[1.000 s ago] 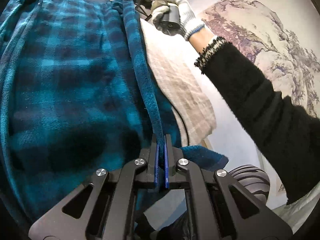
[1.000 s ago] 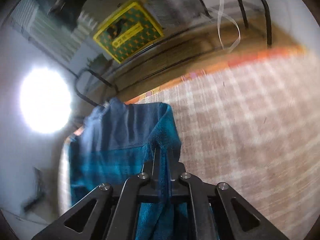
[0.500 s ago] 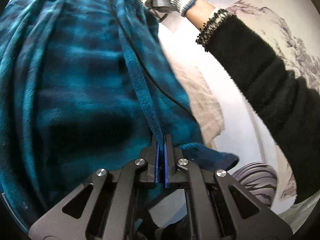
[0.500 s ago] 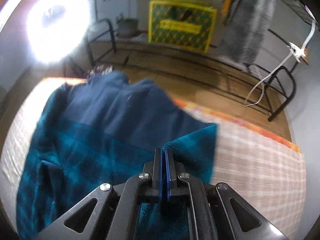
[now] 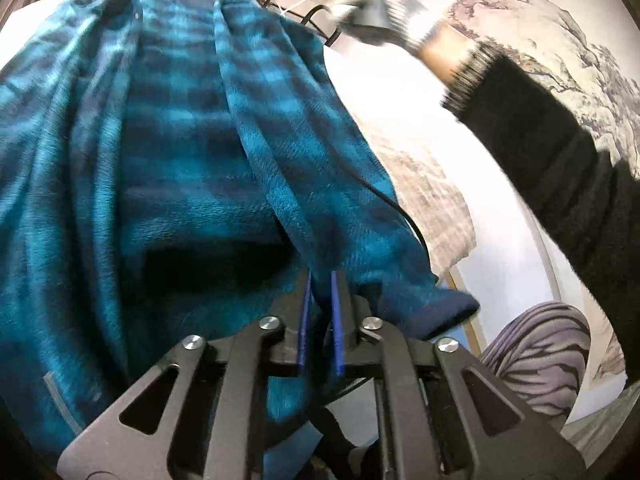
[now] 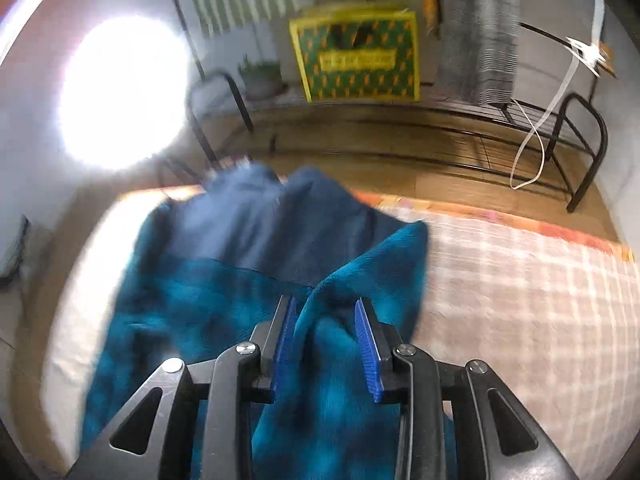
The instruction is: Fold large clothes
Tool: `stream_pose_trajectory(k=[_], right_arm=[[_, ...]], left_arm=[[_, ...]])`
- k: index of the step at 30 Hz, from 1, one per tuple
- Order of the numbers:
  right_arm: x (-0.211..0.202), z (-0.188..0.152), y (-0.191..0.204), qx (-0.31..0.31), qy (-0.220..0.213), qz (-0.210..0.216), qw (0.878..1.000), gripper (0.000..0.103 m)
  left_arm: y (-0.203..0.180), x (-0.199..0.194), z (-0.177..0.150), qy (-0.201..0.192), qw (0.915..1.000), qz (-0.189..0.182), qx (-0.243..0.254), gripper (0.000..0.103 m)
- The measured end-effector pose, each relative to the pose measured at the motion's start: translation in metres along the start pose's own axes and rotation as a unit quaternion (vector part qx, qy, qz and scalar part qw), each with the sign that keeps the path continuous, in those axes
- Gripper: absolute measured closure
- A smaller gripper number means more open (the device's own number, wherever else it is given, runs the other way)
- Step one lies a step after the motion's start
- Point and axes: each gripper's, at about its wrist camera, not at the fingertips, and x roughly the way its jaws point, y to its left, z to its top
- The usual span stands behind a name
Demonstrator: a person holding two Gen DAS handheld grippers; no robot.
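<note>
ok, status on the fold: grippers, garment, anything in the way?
Both jaws just opening: left hand-held gripper narrow, right hand-held gripper wider. Teal plaid fleece garment still between both, on checked beige cloth. No obstruction seen.

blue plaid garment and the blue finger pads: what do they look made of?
Plaid garment: soft fleece or plush, going by its fuzzy, matte nap; the navy lining looks smoother, perhaps a plain knit. Finger pads: ribbed blue rubber or plastic, with fine ridges showing; which of the two cannot be told. They sit on matte black gripper arms, plastic or coated metal.
</note>
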Motion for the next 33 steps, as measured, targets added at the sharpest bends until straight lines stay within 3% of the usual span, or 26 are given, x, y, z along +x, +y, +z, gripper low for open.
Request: stream_pose_trajectory(k=[2, 9, 12, 15, 18, 24, 27, 32, 33], right_arm=[[-0.040, -0.010, -0.009, 0.013, -0.020, 0.019, 1.000, 0.072], [-0.205, -0.079, -0.035, 0.044, -0.082, 0.051, 0.994, 0.069], [-0.252, -0.120, -0.037, 0.056, -0.090, 0.064, 0.992, 0.068], [-0.278, -0.178, -0.033, 0.076, -0.072, 0.075, 0.992, 0.065], [-0.273, -0.239, -0.021, 0.092, -0.040, 0.088, 0.991, 0.055], [-0.199, -0.345, 0.004, 0.153, 0.069, 0.127, 0.978, 0.054], [-0.167, -0.368, 0.006, 0.180, 0.101, 0.147, 0.967, 0.054], [-0.143, -0.376, 0.005, 0.220, 0.086, 0.199, 0.951, 0.055], [-0.136, -0.375, 0.007, 0.221, 0.088, 0.204, 0.950, 0.057]], left_arm=[[-0.004, -0.012, -0.003, -0.007, 1.0000, 0.005, 0.005, 0.086], [-0.002, -0.050, -0.018, -0.026, 0.9996, 0.010, 0.002, 0.081], [-0.005, -0.058, -0.021, -0.039, 0.9992, -0.002, -0.006, 0.063], [-0.006, -0.059, -0.020, -0.049, 0.9983, -0.017, -0.027, 0.060], [-0.002, -0.059, -0.018, -0.051, 0.9968, -0.030, -0.053, 0.057], [0.000, -0.038, -0.023, -0.028, 0.9982, -0.020, -0.048, 0.057], [-0.006, -0.034, -0.032, -0.027, 0.9989, -0.020, -0.033, 0.057], [-0.019, -0.021, -0.030, -0.027, 0.9994, 0.020, 0.010, 0.057], [-0.021, -0.017, -0.027, -0.028, 0.9990, 0.029, 0.020, 0.067]])
